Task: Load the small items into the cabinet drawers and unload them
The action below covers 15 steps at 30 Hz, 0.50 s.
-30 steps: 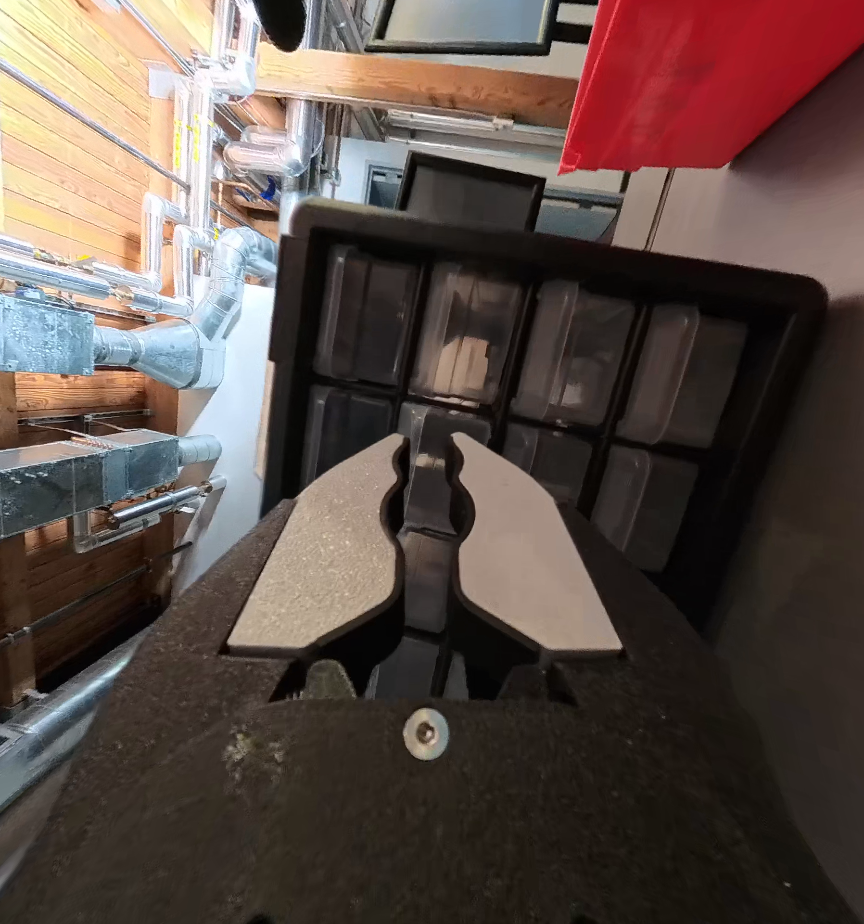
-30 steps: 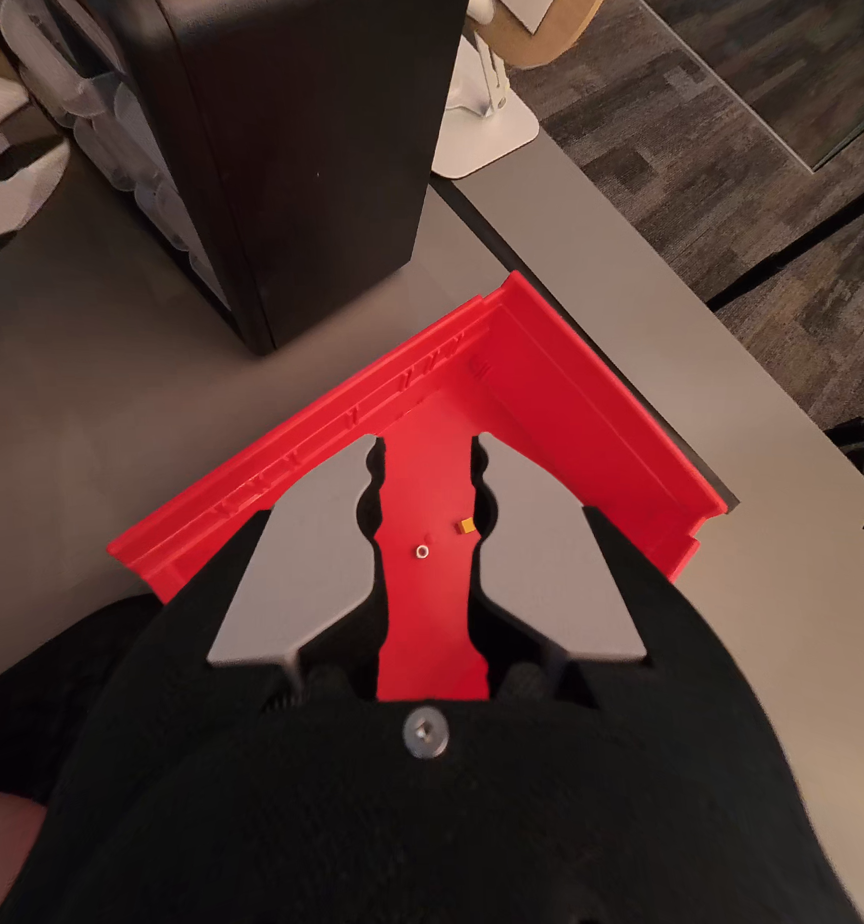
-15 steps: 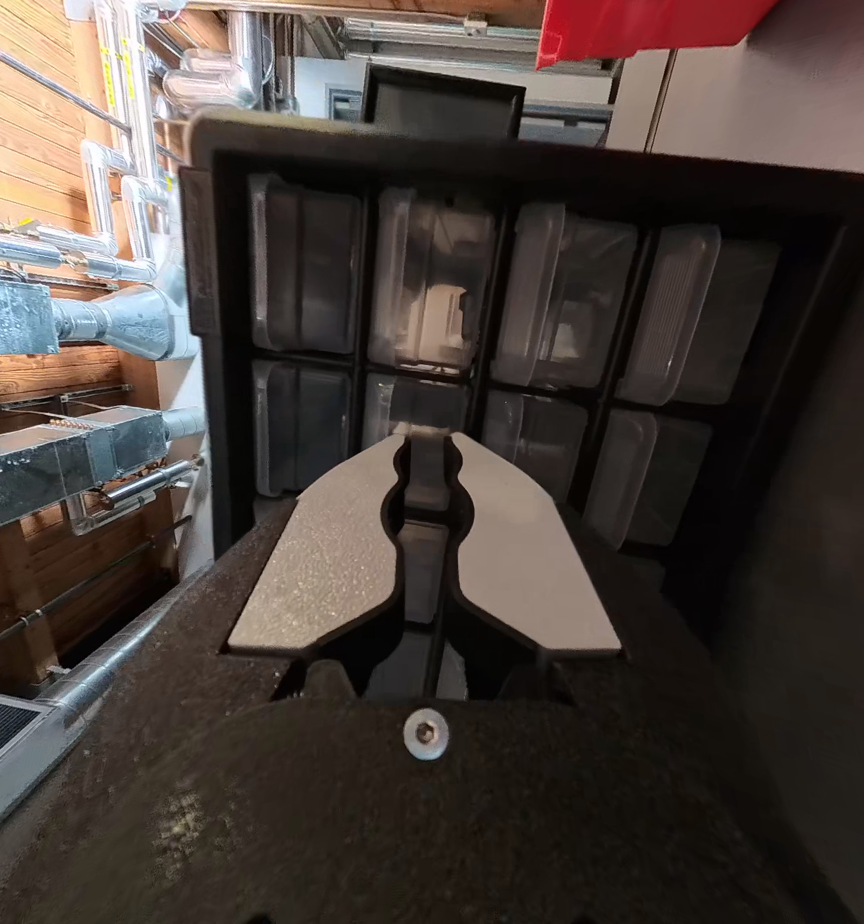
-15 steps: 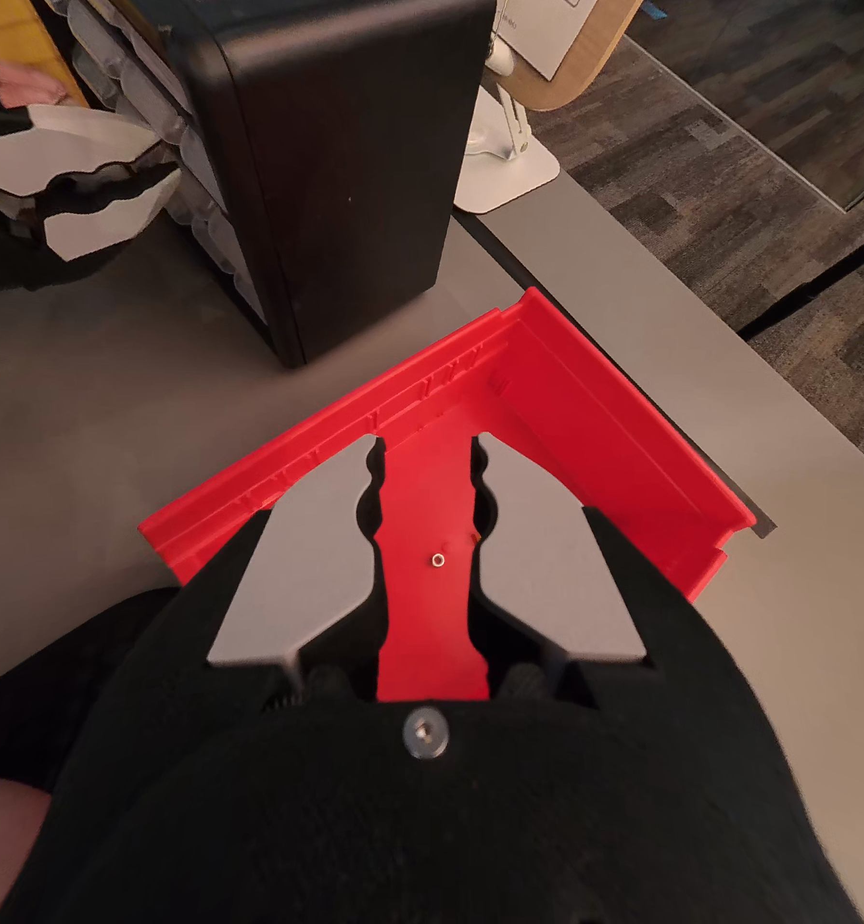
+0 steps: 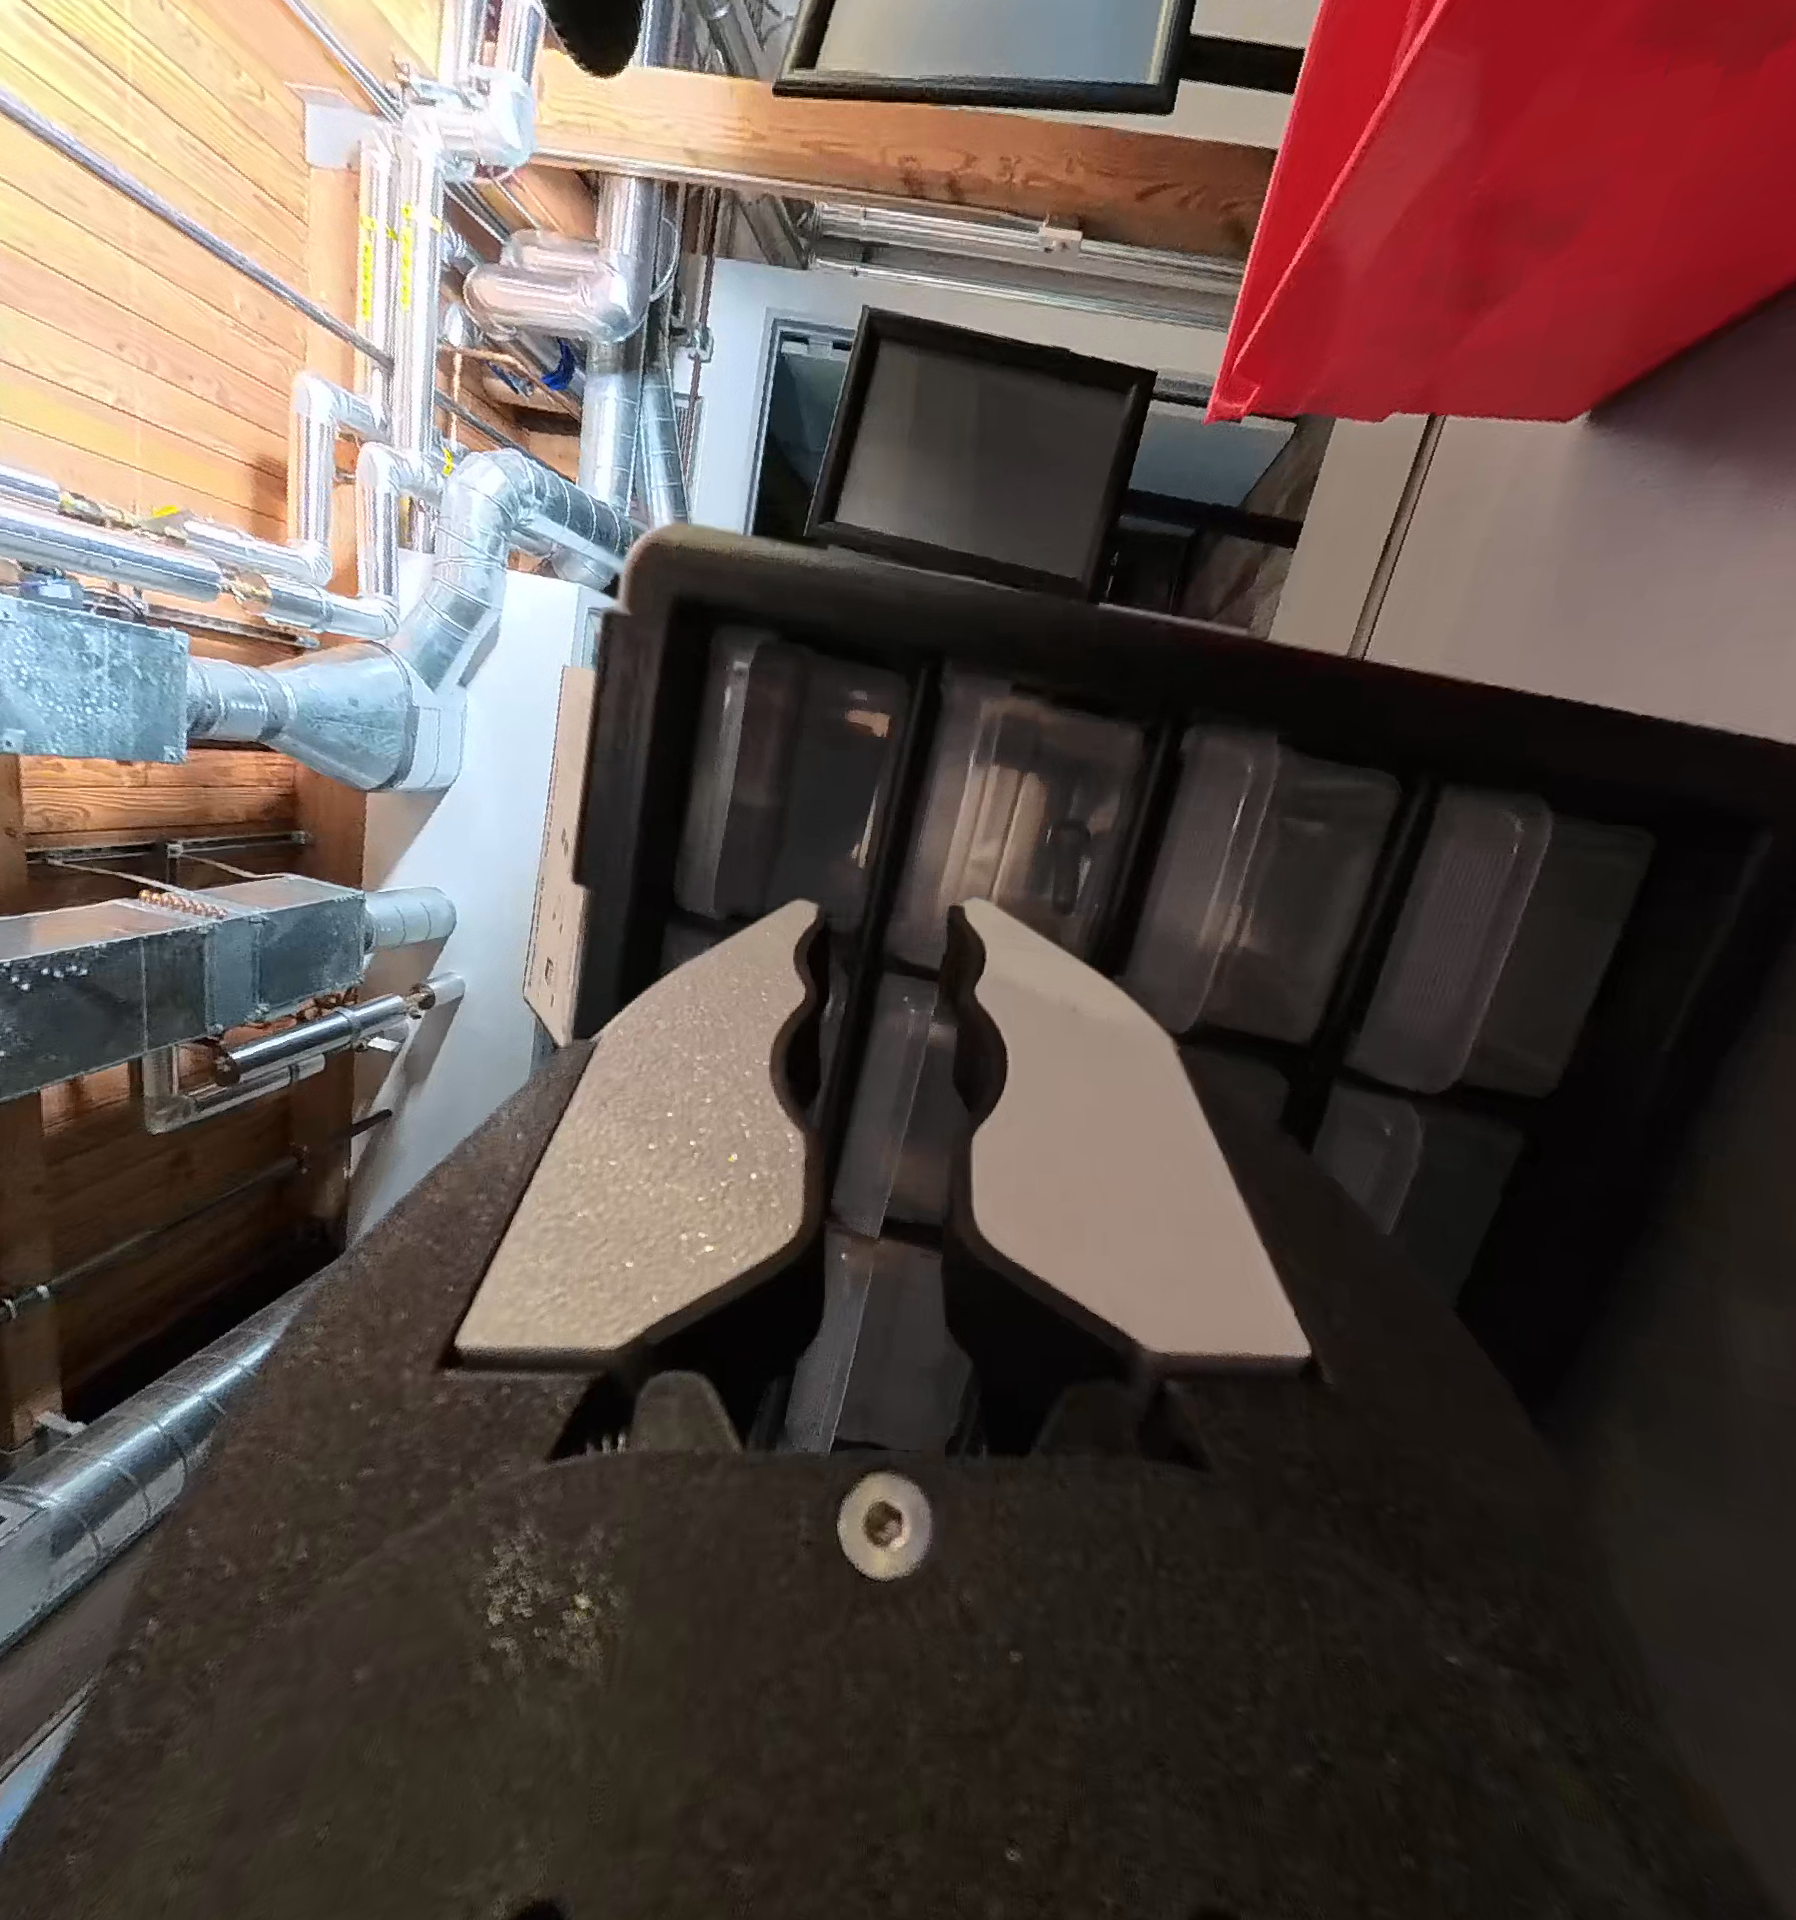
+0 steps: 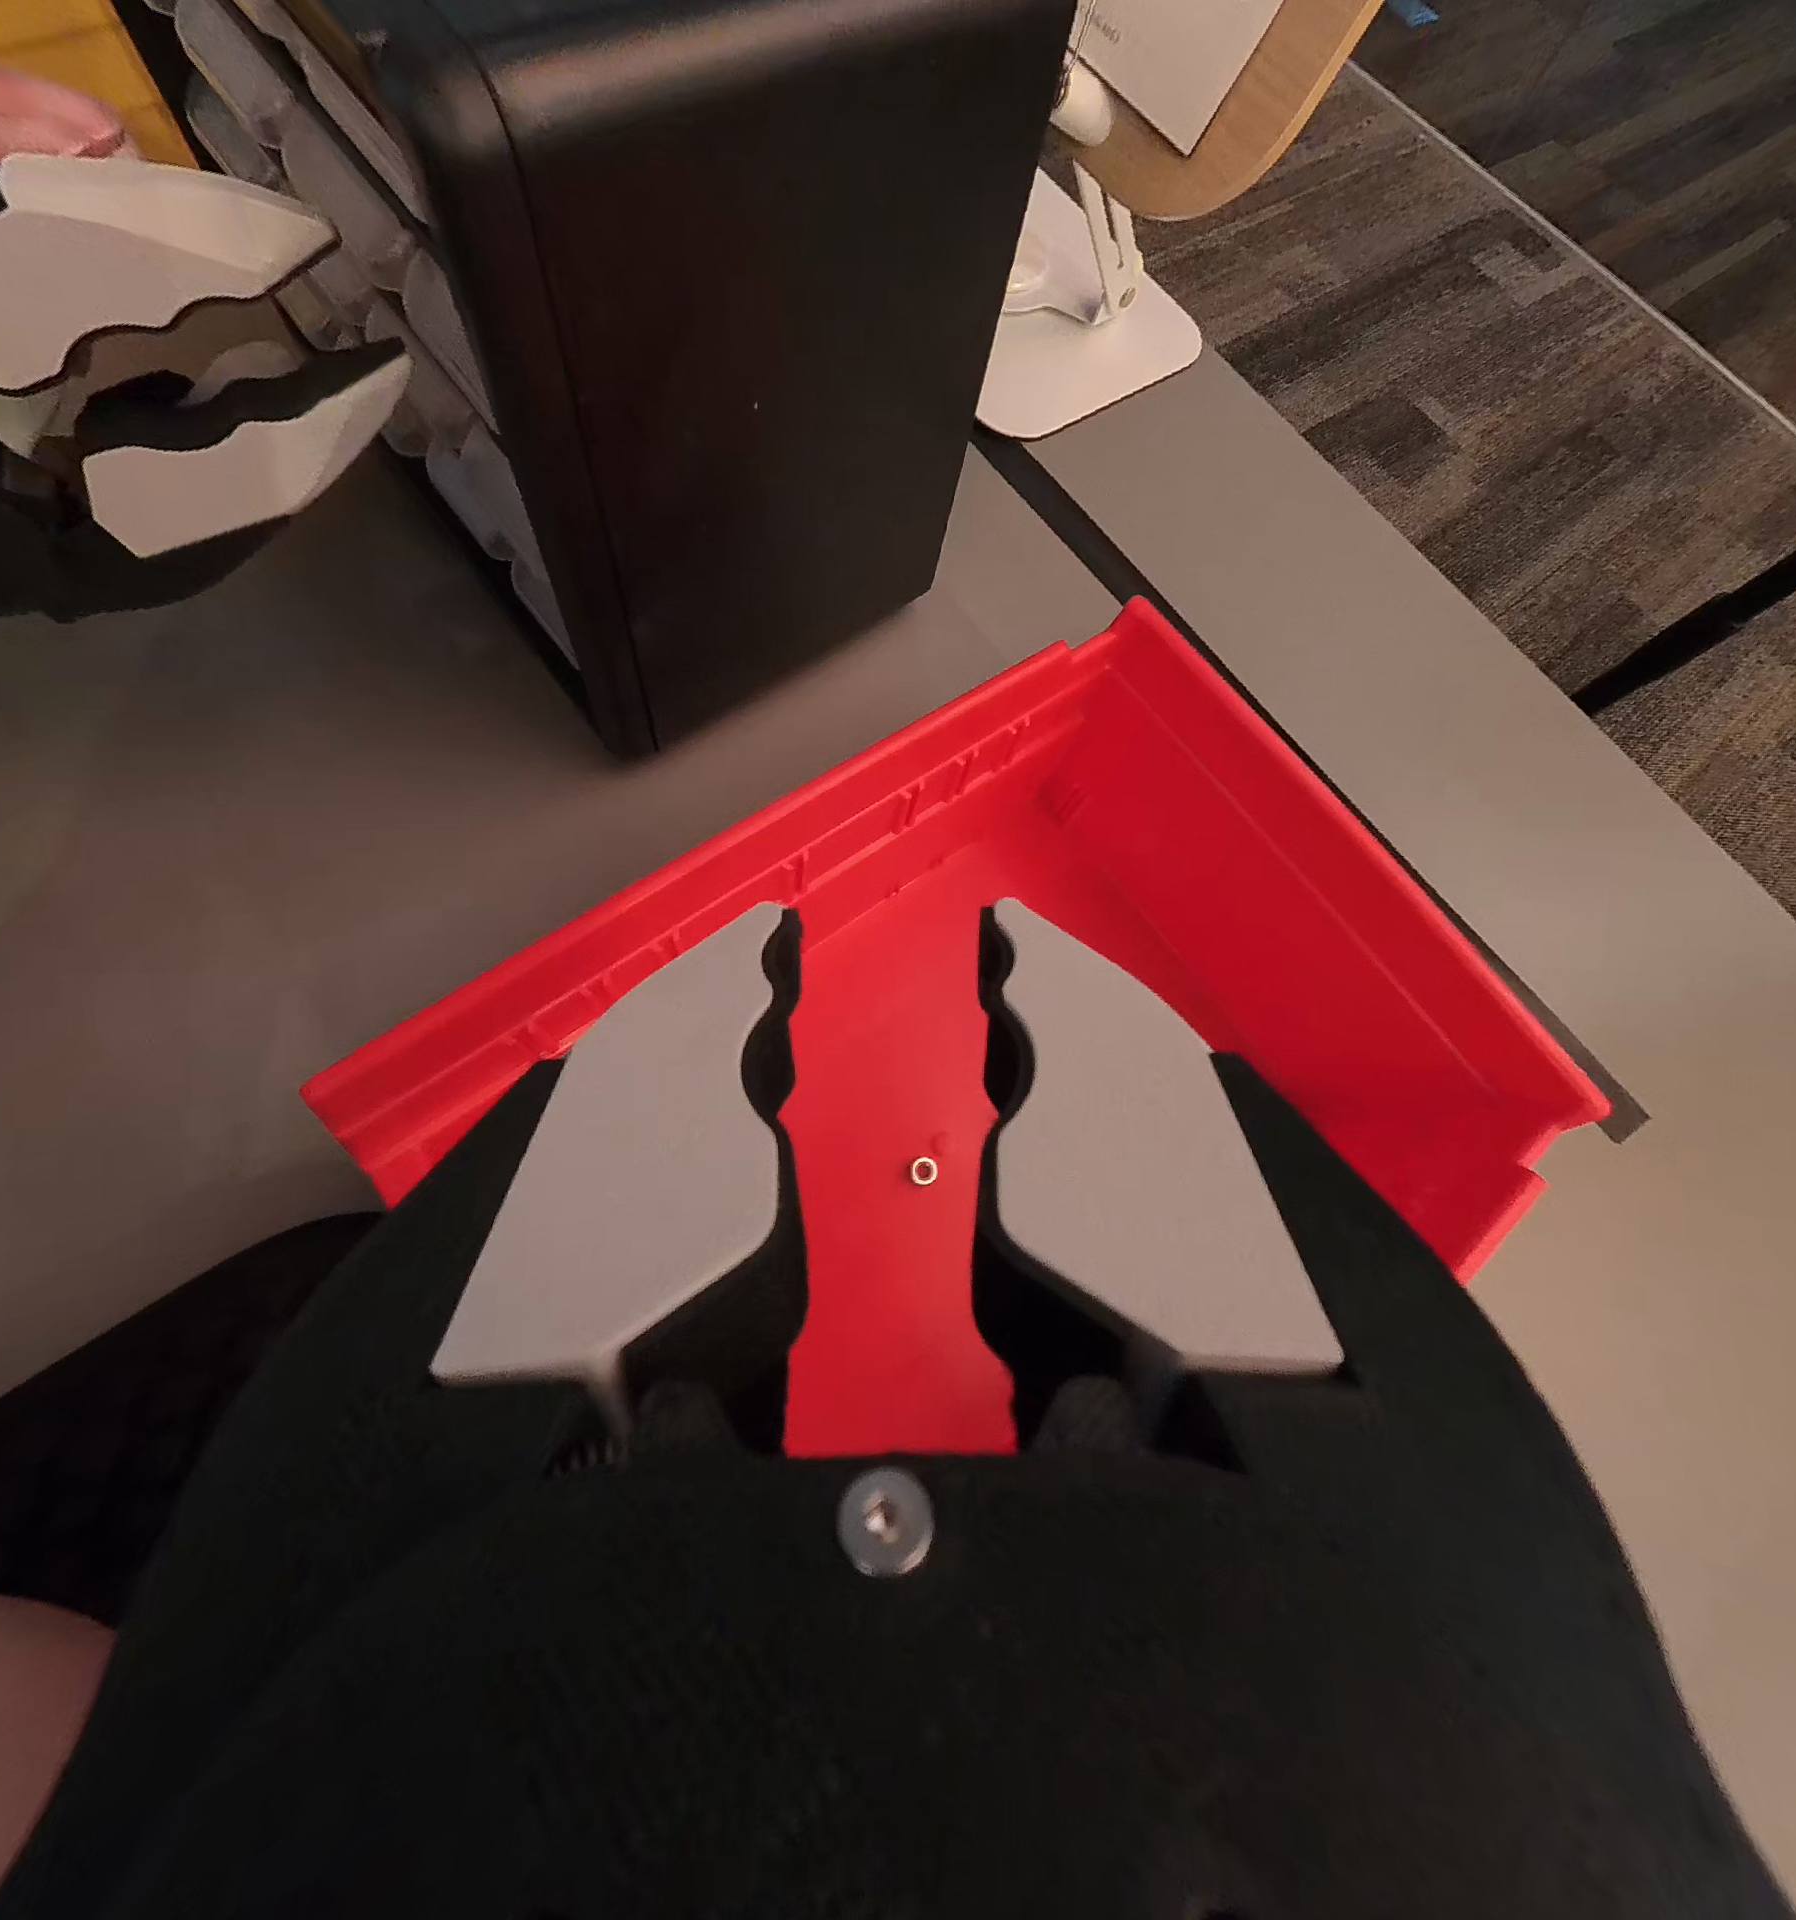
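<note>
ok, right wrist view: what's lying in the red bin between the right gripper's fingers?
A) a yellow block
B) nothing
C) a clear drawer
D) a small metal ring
D: a small metal ring lies on the floor of the red bin, seen in the gap between the open fingers of the right gripper, untouched by either.
</note>
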Each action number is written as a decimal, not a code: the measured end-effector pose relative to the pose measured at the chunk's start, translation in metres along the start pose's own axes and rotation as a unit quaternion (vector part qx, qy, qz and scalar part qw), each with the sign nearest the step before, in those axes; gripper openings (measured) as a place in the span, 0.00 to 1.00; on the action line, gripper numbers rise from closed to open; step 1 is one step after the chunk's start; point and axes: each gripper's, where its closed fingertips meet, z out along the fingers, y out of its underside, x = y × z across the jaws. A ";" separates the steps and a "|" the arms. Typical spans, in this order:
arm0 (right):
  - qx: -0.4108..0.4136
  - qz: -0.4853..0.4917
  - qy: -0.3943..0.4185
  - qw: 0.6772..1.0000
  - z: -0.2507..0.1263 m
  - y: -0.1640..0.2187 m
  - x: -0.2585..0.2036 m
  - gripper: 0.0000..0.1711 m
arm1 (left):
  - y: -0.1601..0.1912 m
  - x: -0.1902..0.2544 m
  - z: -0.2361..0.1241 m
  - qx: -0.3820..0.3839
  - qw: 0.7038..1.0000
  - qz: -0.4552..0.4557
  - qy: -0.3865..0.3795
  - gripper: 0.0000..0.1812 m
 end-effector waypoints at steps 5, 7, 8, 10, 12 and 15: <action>-0.003 0.002 -0.003 1.000 0.000 0.002 0.000 0.20 | -0.005 0.006 0.008 0.005 1.000 0.004 0.009 0.13; -0.001 0.001 -0.005 1.000 -0.001 0.001 -0.001 0.20 | -0.005 0.005 0.011 0.006 1.000 0.021 0.005 0.11; -0.001 0.001 -0.006 1.000 0.000 0.001 -0.001 0.20 | -0.003 0.005 0.013 0.003 0.999 0.033 0.002 0.10; -0.005 0.000 -0.008 1.000 0.000 0.002 -0.002 0.20 | -0.002 0.008 0.016 0.004 0.998 0.055 0.007 0.06; -0.009 -0.003 -0.007 1.000 0.001 0.002 -0.003 0.19 | -0.002 0.009 0.016 0.009 0.998 0.065 0.004 0.05; -0.007 -0.006 -0.009 1.000 0.001 0.000 -0.004 0.19 | -0.001 0.010 0.015 0.008 0.998 0.058 0.006 0.05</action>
